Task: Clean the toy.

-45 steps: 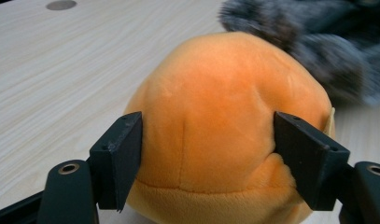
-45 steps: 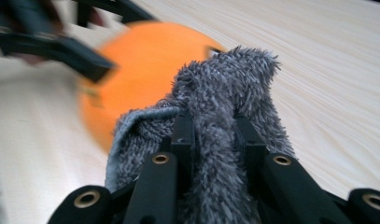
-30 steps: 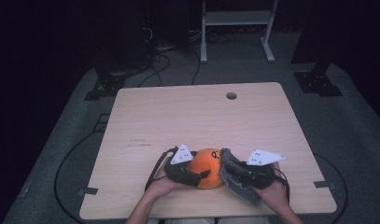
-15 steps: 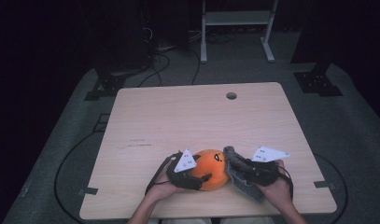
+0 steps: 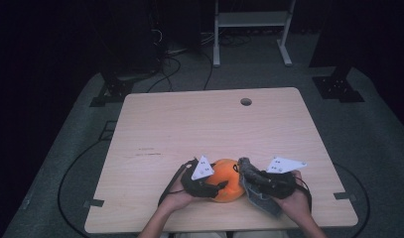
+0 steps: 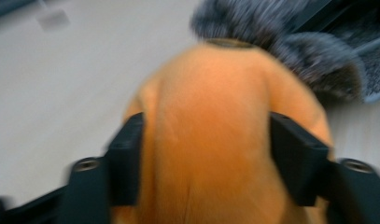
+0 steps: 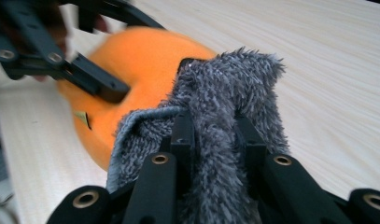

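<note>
Left gripper view: the left gripper (image 6: 206,158) has just been closing its jaws, which now press on both flanks of the orange plush pumpkin (image 6: 225,140), a change from the wider stance a second ago. The pumpkin sits on the desk (image 5: 189,124) near its front edge, between the two hands. The right gripper (image 7: 214,135) is clenched on a grey fluffy cloth (image 7: 225,93), whose free end touches the pumpkin's side. Judgement: with the pumpkin now steadied, the cloth can be worked over its surface; the soft body may deform under pressure.
</note>
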